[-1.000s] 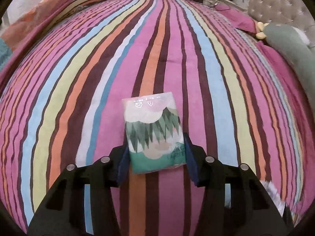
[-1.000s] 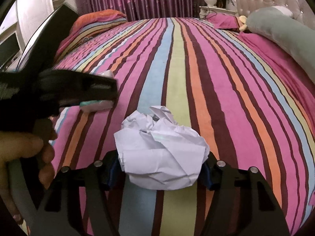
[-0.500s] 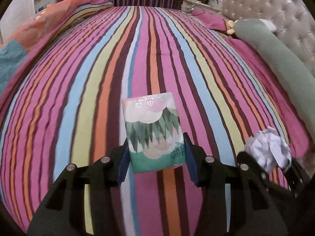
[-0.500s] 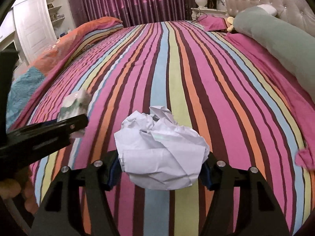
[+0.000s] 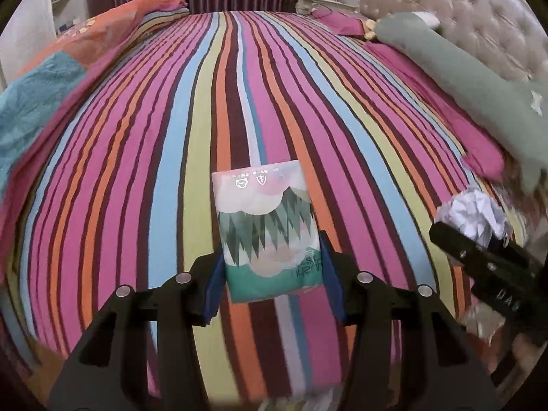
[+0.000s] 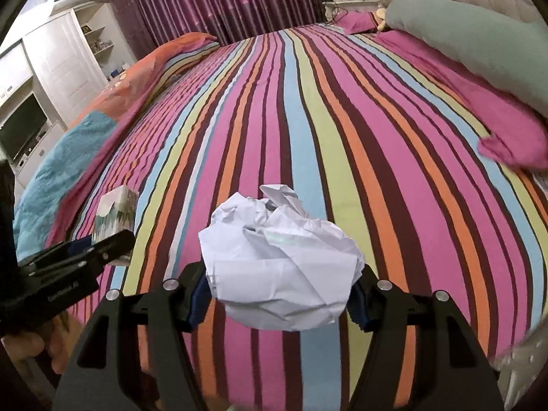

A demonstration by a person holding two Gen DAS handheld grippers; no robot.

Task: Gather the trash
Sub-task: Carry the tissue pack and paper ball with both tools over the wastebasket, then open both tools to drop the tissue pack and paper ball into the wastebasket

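A small tissue packet (image 5: 270,233) printed with green trees is clamped between the left gripper (image 5: 272,270) pads, held above the striped bedspread (image 5: 191,120). The right gripper (image 6: 279,294) grasps a crumpled white paper ball (image 6: 281,267) above the same bedspread. Both pieces appear collected; next comes carrying them to a bin, none visible.

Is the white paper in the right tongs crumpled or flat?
Crumpled: the white paper is a creased, rounded wad clamped between the right tongs, held above the striped bedspread.
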